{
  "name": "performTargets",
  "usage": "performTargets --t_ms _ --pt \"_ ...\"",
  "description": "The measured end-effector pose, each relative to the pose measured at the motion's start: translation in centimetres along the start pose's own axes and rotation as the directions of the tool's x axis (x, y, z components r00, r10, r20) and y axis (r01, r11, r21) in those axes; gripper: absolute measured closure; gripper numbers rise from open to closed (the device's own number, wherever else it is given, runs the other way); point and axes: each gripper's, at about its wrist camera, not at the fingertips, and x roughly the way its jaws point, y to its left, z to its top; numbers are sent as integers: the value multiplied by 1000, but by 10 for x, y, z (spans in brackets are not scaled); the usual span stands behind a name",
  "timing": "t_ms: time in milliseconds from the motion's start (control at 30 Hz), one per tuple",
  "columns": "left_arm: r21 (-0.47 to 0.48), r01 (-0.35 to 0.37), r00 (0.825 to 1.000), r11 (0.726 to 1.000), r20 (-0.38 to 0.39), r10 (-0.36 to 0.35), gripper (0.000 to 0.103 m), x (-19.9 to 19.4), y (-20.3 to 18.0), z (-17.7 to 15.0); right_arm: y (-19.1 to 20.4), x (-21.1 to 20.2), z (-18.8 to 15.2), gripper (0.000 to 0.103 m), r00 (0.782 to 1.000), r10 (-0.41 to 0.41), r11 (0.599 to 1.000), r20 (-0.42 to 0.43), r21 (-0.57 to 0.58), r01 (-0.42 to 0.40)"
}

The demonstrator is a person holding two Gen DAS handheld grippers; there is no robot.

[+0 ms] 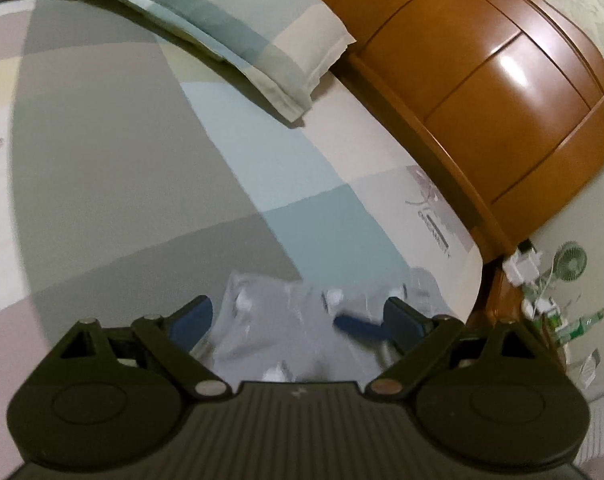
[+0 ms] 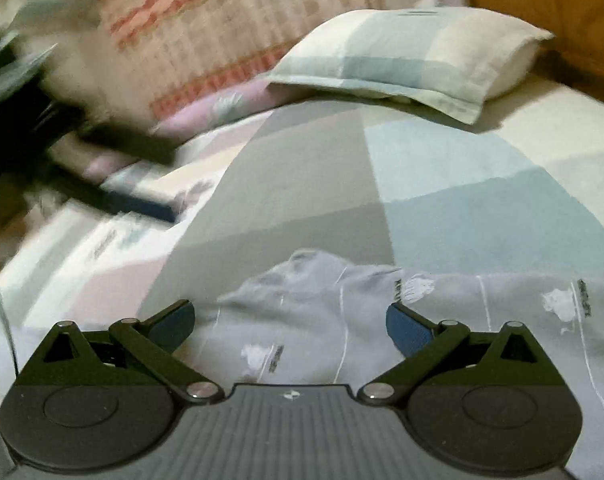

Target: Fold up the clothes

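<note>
The pale grey garment point(image 2: 342, 312) lies crumpled on the patchwork bed sheet point(image 1: 141, 168), near the bed's side edge. Both the left gripper point(image 1: 297, 316) and right gripper point(image 2: 289, 320) hover over it, jaws spread wide, empty. A pillow point(image 2: 414, 60) rests by the wooden headboard point(image 1: 482, 80).

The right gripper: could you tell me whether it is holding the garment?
No, the right gripper is open, its fingers apart above the pale grey garment.

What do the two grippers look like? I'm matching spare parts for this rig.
Both look alike. The left gripper and right gripper each have a ribbed dark grey body, two round black discs, black linkage arms with silver pivot pins, and blue finger pads. No cables or sleeves show.
</note>
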Motion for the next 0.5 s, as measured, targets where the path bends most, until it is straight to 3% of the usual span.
performTargets --t_ms 100,200,333,400,500 --pt "-52 -57 998 997 -7 57 11 -17 6 -22 -5 3 3 0 1000 -6 998 -13 55 7" --pt "-80 -137 990 987 4 138 11 -36 11 -51 2 -1 5 0 999 -37 999 -7 25 37" --pt "-60 -301 952 952 38 304 10 -59 13 -100 21 -13 1 0 987 -155 987 -31 -46 154" --pt "-25 -414 907 910 65 415 10 -60 14 -129 34 -22 -13 0 978 -207 975 -39 -95 202" --pt "29 -577 813 816 114 571 10 -57 15 -171 50 -33 -36 0 972 -228 966 -57 -138 219"
